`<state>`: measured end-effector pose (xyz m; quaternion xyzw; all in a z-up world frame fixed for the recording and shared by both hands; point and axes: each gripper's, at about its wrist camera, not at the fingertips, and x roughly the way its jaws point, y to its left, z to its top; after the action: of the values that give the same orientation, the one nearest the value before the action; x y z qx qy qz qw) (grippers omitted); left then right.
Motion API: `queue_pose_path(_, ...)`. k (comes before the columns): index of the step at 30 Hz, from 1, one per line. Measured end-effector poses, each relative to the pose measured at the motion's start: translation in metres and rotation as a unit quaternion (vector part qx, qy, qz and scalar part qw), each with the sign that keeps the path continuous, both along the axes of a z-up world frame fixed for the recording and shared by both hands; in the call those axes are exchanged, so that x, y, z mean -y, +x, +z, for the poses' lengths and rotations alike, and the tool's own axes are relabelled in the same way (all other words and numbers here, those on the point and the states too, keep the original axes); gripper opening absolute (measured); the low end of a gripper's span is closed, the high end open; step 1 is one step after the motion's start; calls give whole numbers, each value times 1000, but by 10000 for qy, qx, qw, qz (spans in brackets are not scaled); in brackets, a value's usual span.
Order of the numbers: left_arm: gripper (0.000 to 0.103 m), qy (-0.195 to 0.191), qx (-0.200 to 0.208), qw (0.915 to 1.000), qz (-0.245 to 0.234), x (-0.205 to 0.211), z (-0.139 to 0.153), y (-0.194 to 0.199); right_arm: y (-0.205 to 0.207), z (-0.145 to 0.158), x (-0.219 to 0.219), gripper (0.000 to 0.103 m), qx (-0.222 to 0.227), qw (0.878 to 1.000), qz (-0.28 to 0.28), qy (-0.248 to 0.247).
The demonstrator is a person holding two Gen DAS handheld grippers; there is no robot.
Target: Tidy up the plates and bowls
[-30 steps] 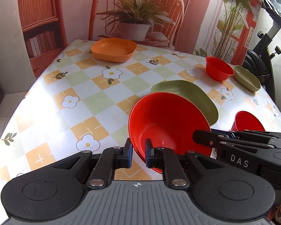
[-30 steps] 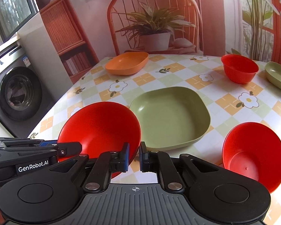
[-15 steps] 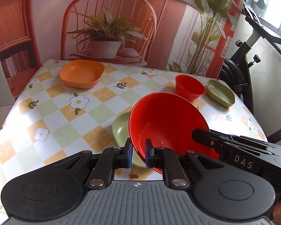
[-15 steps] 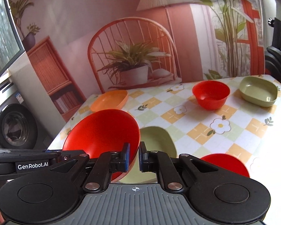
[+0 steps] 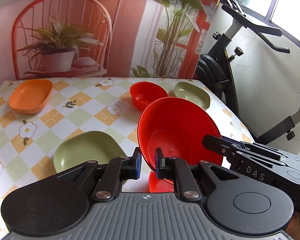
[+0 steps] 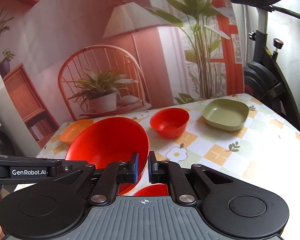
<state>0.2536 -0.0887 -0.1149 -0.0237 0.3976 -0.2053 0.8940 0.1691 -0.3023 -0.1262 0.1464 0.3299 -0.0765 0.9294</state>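
A large red bowl [image 5: 180,128] hangs tilted above the table, held from both sides. My left gripper [image 5: 148,165] is shut on its near rim. My right gripper [image 6: 143,168] is shut on the opposite rim of the same red bowl [image 6: 110,140]. Directly beneath it, a second red bowl [image 5: 160,184] sits on the table, mostly hidden. A green plate [image 5: 86,152] lies to the left of it. Farther back are a small red bowl [image 6: 169,122], a green dish [image 6: 226,116] and an orange plate [image 5: 30,96].
The table [image 5: 90,108] has a checked flower cloth; its right edge runs close behind the green dish. An exercise bike [image 5: 240,60] stands off the right side. A printed backdrop with a chair and plant closes the far side.
Both grippers have risen with the large red bowl and carried it right. It was low beside the green plate; now it hangs over the second red bowl.
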Motion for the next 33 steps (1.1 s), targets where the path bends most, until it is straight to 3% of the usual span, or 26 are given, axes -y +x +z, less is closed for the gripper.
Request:
queue_pose_path(7,15,209,-507,9983,-214,26,-41,10,-12,-41,21,9,-547,9981,-224,146)
queue_pose_path(15,15,456,-756,9959,-205,38,-68,8,-22,-72,29,9,-845,9949,-342,434)
queue_pose_path(33,15,755,-752,9942,-144,46,-76,5,-22,-83,35,9,-923,9927,-348,690)
